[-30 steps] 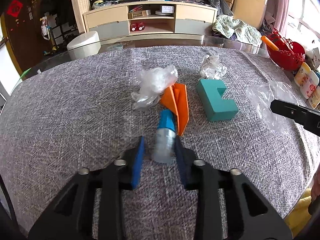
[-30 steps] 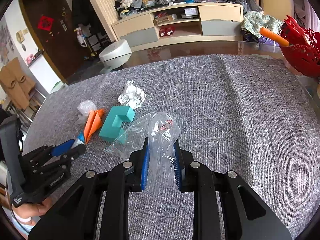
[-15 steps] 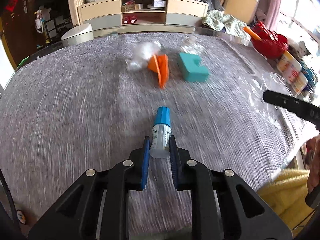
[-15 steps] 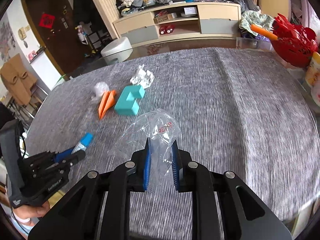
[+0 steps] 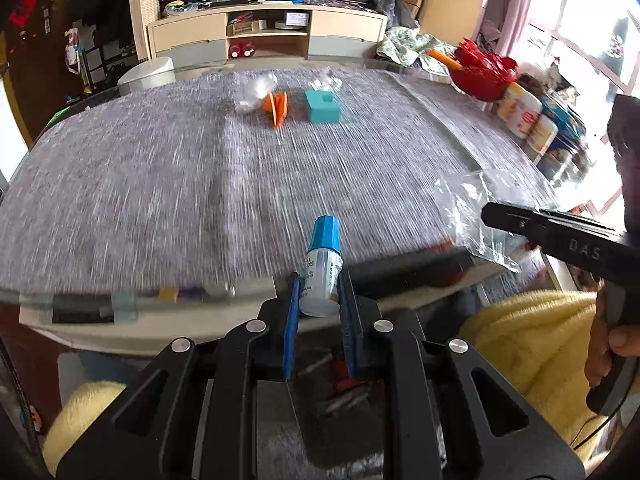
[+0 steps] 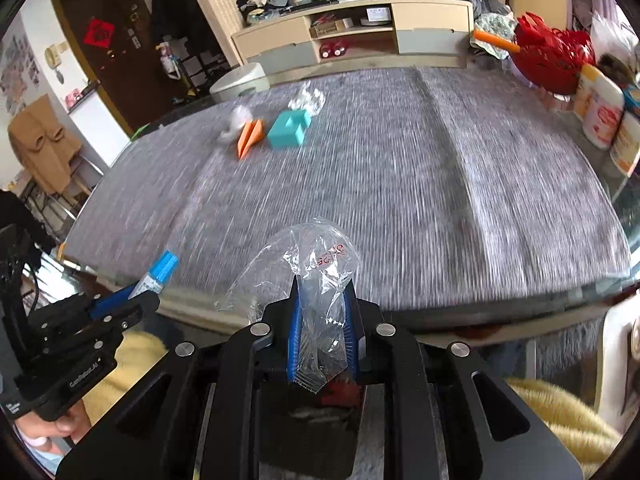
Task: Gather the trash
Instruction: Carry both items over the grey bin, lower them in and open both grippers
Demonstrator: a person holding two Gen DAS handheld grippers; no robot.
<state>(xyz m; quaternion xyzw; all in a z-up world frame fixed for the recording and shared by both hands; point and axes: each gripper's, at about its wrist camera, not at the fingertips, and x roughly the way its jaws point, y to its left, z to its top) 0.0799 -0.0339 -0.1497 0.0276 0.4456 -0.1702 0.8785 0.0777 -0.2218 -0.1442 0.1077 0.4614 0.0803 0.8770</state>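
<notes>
My left gripper [image 5: 319,284] is shut on a small white bottle with a blue cap [image 5: 322,268], held off the table's near edge; it also shows in the right wrist view [image 6: 154,276]. My right gripper [image 6: 322,300] is shut on a clear plastic bag [image 6: 316,264], also past the near edge; the bag shows in the left wrist view [image 5: 472,208]. On the far part of the grey table [image 5: 160,176] lie a crumpled clear wrapper [image 5: 254,94], an orange paper plane [image 5: 278,108], a teal block [image 5: 322,106] and a crumpled white wrapper [image 5: 326,80].
A red basket [image 5: 484,76] and several containers [image 5: 532,120] stand at the table's right edge. Yellow fabric [image 5: 532,344] lies below the table's near edge. A cabinet [image 5: 268,36] stands far behind.
Both grippers have pulled back from the table's middle to beyond its near edge. The left one closed on the bottle and lifted it; the right one carried the bag along.
</notes>
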